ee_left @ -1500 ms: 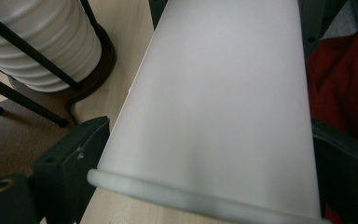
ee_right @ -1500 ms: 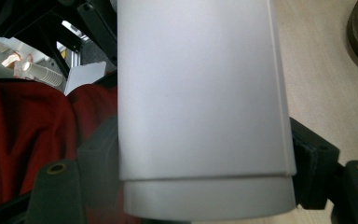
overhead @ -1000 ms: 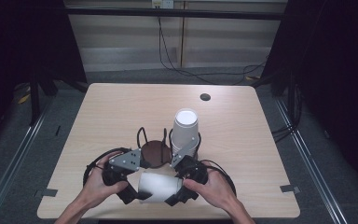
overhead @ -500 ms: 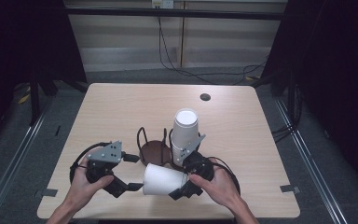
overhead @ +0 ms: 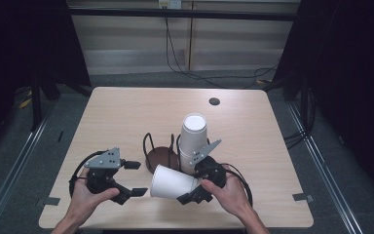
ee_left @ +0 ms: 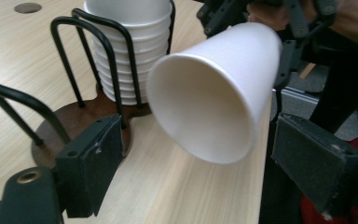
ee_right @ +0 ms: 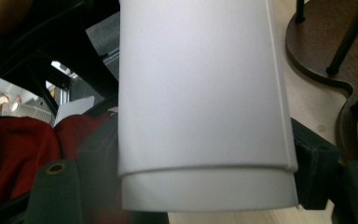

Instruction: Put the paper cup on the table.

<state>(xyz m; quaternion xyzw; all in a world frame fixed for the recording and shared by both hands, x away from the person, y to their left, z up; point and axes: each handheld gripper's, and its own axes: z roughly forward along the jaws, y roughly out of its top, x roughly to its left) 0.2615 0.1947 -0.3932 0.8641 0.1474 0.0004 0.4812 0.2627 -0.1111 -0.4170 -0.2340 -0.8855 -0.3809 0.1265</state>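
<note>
A white paper cup (overhead: 171, 181) lies on its side above the table's front edge. My right gripper (overhead: 191, 184) is shut on its narrow end. In the right gripper view, the cup (ee_right: 200, 84) sits between the two pads (ee_right: 313, 161). My left gripper (overhead: 136, 178) stands open just left of the cup's mouth and apart from it. Its jaws have just been closing, and nothing is gripped between them. The left gripper view looks into the cup's mouth (ee_left: 200, 107) ahead of the jaws. A stack of white cups (overhead: 194, 139) stands in a black wire holder (overhead: 158, 157).
The wooden table (overhead: 126, 112) has a dark round hole (overhead: 214, 101) at the back right. The holder's empty brown base (ee_left: 51, 135) sits left of the stack (ee_left: 130, 42). Black cables loop beside both hands. Red cloth (ee_right: 18, 154) shows below the table edge.
My left gripper let go of the cup's mouth and drew away to the left, and its jaws narrowed. The right gripper kept the cup and barely moved.
</note>
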